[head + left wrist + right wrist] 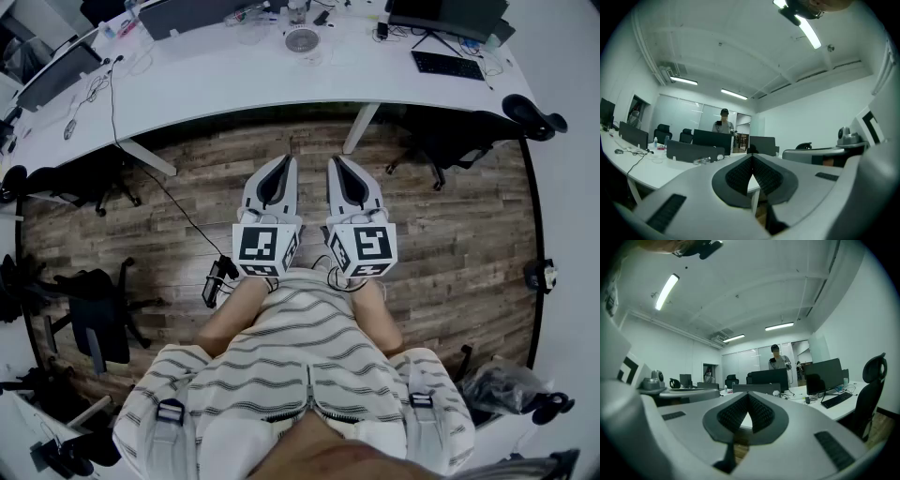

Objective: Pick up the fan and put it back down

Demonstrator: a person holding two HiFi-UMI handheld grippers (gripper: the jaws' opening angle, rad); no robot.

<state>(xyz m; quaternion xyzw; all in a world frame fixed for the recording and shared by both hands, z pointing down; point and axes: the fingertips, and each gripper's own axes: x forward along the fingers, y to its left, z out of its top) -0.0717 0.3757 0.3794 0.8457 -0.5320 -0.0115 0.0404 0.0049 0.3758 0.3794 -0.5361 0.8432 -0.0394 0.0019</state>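
A small round white fan (302, 40) stands on the far side of the curved white desk (216, 80), seen in the head view. Both grippers are held side by side over the wooden floor, well short of the desk and pointing level toward it. My left gripper (288, 162) is shut with nothing between its ribbed pads; in its own view the left gripper (751, 158) shows its jaw tips meeting. My right gripper (335, 162) is likewise shut and empty, and the right gripper view shows the right gripper (748, 395) with its tips touching.
Monitors, a keyboard (448, 65) and cables lie on the desk. Slanted desk legs (359, 128) stand ahead. Black office chairs (98, 323) sit left and another chair (441, 141) right. A person (723, 123) stands behind the far monitors.
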